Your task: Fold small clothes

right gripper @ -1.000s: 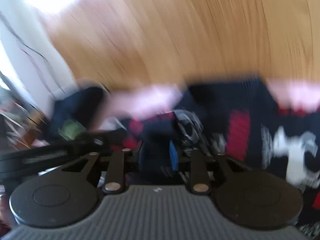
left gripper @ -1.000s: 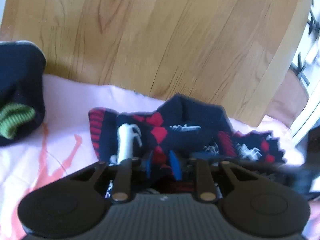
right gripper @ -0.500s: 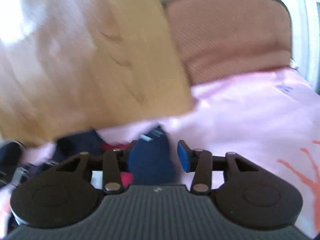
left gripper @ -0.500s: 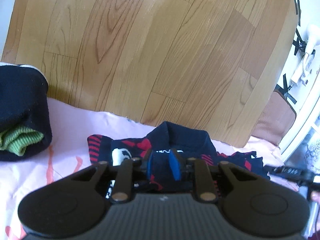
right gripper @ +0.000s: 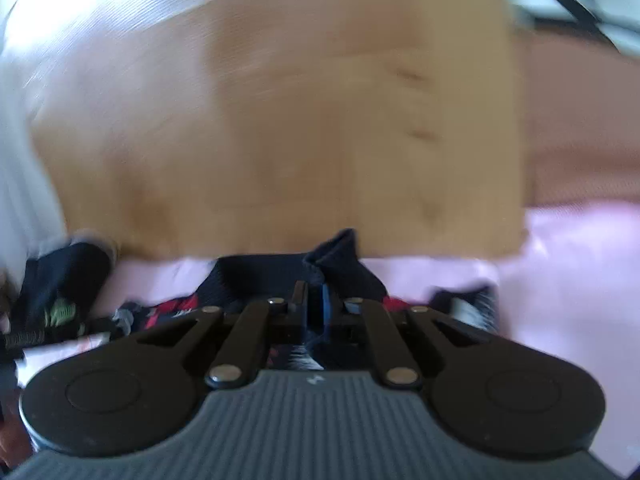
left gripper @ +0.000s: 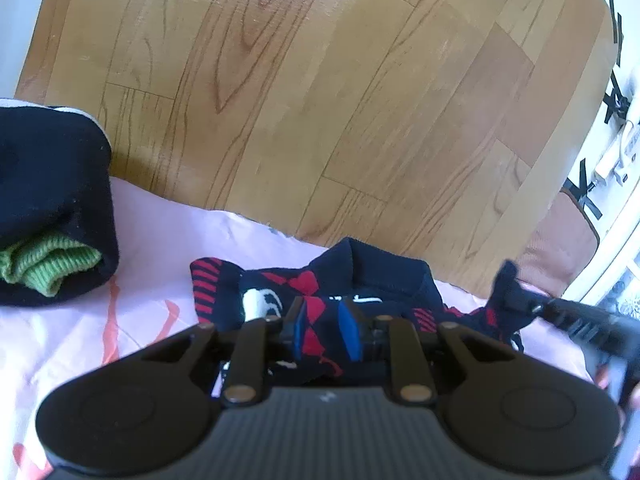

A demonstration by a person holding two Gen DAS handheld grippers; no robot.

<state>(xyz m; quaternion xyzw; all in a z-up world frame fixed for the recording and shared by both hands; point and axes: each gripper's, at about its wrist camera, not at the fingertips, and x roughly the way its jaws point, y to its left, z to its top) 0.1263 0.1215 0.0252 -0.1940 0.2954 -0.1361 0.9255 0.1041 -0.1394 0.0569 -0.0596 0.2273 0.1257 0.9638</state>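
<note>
A navy sock with red diamonds and white marks (left gripper: 372, 284) lies crumpled on a pink cloth (left gripper: 168, 232). My left gripper (left gripper: 328, 334) sits over its near part with sock fabric between the blue pads, which stand a little apart. My right gripper (right gripper: 316, 304) is shut on a navy fold of the same sock (right gripper: 340, 264); it also shows at the right of the left wrist view (left gripper: 516, 300), holding the sock's end up.
A folded navy pair with green cuffs (left gripper: 52, 216) lies at the left on the cloth; it is blurred in the right wrist view (right gripper: 60, 284). Wooden floor (left gripper: 320, 100) lies beyond the cloth edge. A brown mat (left gripper: 560, 248) is at the right.
My right gripper's pads closed from open onto a fold of the sock. Both views shifted; the left gripper stays over the sock with fabric between its pads.
</note>
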